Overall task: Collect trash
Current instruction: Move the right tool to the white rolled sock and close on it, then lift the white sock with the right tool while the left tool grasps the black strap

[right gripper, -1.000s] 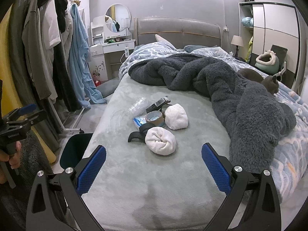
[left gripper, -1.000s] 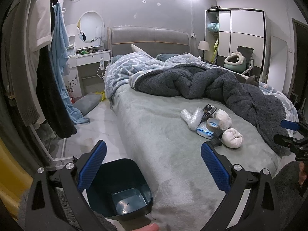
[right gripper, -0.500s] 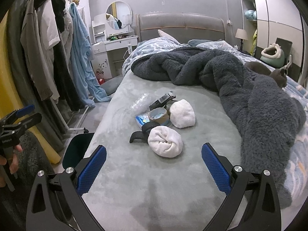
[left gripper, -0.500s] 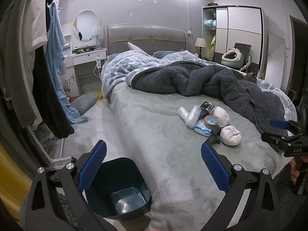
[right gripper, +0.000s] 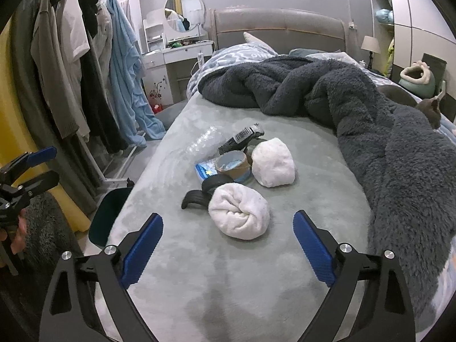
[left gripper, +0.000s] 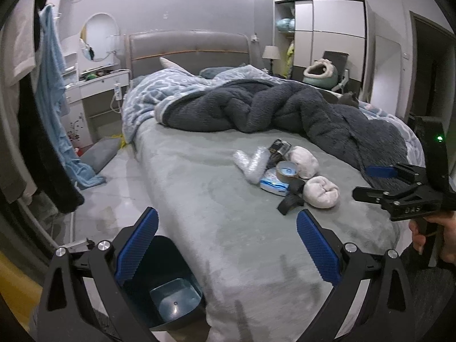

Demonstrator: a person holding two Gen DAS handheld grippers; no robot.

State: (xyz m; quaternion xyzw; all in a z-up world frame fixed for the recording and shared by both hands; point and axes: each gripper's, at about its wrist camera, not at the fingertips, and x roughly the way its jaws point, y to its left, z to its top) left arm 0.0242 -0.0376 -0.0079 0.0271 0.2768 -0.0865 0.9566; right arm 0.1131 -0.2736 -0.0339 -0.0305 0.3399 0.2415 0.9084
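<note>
Bedroom surroundings, as you see them from both wrist views.

You have a grey padded headboard (right gripper: 280, 24) at the far wall, a dark fleece blanket (right gripper: 370, 119) heaped across the bed (right gripper: 228, 270), and a blue patterned duvet (left gripper: 159, 94) behind it. To your left, clothes hang on a rack (right gripper: 71, 65) by a white vanity (right gripper: 182, 54) with a round mirror (right gripper: 183, 10); a wardrobe (left gripper: 327, 37) and a lamp (left gripper: 270, 52) stand right.

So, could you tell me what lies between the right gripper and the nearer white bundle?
Only bare grey bedcover separates the right gripper from the nearer white bundle, as the right wrist view shows.
</note>
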